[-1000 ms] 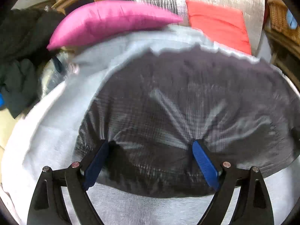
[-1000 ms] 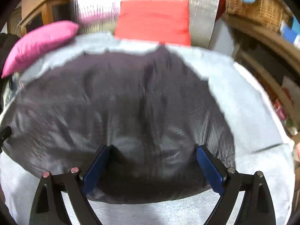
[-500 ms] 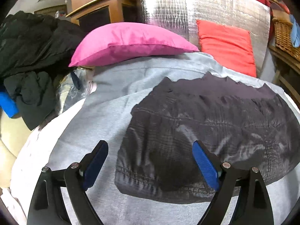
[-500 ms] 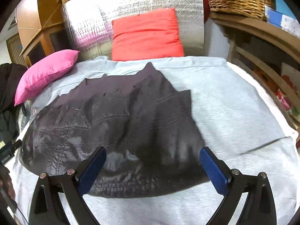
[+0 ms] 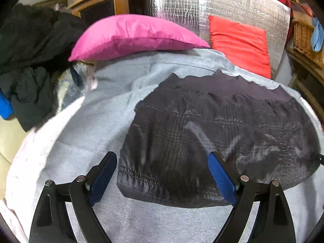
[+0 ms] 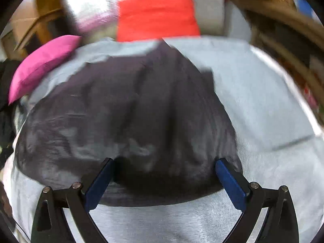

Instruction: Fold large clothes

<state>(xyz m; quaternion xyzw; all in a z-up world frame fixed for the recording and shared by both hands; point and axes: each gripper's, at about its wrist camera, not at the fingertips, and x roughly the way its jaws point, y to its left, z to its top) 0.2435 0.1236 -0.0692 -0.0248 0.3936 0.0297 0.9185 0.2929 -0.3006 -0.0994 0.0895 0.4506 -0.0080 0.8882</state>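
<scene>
A dark grey checked garment [image 5: 212, 131] lies folded and flat on a light grey sheet [image 5: 91, 125]. My left gripper [image 5: 162, 162] hangs open above the garment's near left corner, one blue pad over the sheet and the other over the cloth, with nothing held. In the right wrist view the same garment [image 6: 131, 121] fills the middle, blurred. There my right gripper [image 6: 165, 166] is open over the garment's near right edge, both blue pads spread wide and empty.
A pink pillow [image 5: 133, 36] and a red cushion [image 5: 241, 42] lean at the far end against a silver quilted backrest [image 5: 202, 2]. Dark clothes [image 5: 30, 64] are heaped at the left. Wicker basket [image 5: 305, 38] and wooden shelves stand at the right.
Both grippers have drawn back and up from the garment, which now lies smaller in view and flat. The right wrist view has since swung down closer and blurred.
</scene>
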